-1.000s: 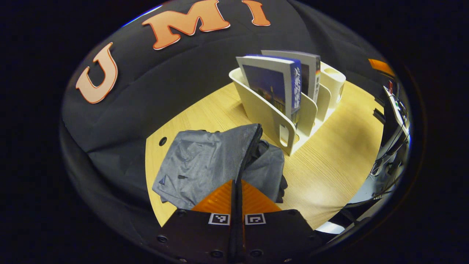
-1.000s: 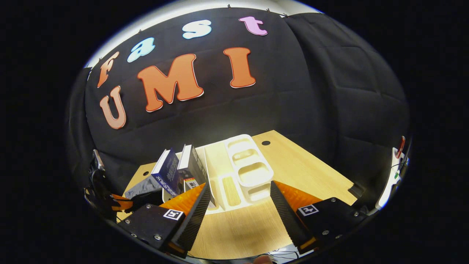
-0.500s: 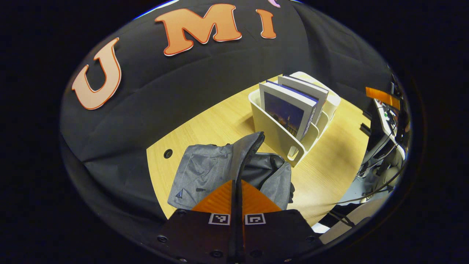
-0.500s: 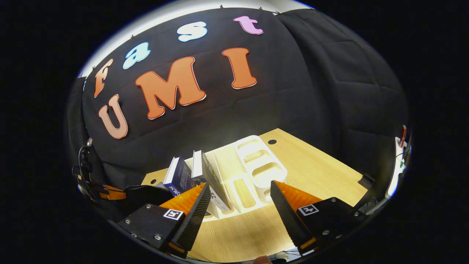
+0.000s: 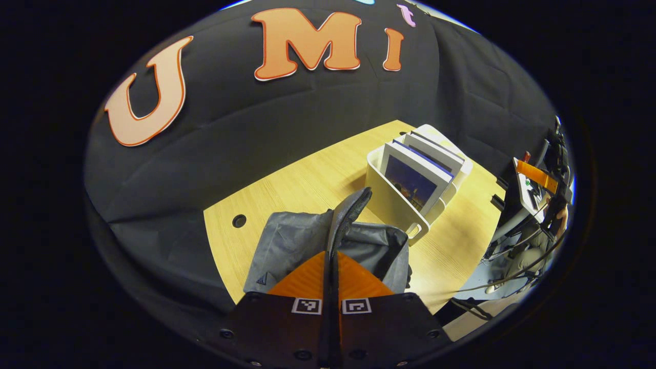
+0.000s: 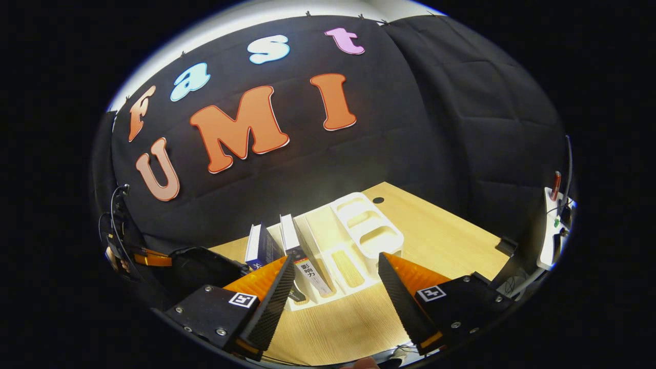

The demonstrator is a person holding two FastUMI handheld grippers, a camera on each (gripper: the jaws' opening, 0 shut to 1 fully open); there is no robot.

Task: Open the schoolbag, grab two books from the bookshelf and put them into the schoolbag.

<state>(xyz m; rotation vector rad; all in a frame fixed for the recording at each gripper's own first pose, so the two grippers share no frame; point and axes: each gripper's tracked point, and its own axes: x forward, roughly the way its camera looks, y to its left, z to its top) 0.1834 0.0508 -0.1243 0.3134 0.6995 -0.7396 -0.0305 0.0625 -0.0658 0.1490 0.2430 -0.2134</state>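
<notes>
Left gripper [image 5: 331,266] pinches the bag [image 5: 307,241] flap, right gripper [image 6: 335,287] gapes near the books [image 6: 294,246]; a slipped flap could shut the opening.

My right gripper [image 6: 335,287] hung open above the table [image 6: 435,236], near two books [image 6: 289,238] upright in the bookshelf [image 6: 359,225].

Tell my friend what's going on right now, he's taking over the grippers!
Left gripper: shut on the schoolbag's flap edge, held lifted so the bag gapes open.
Right gripper: open, holding nothing, facing the white bookshelf.
Both books stand in the bookshelf's slots, on the table beside the bag.
Done: bag open.
Left: grab each book, drop both into the bag.
</notes>
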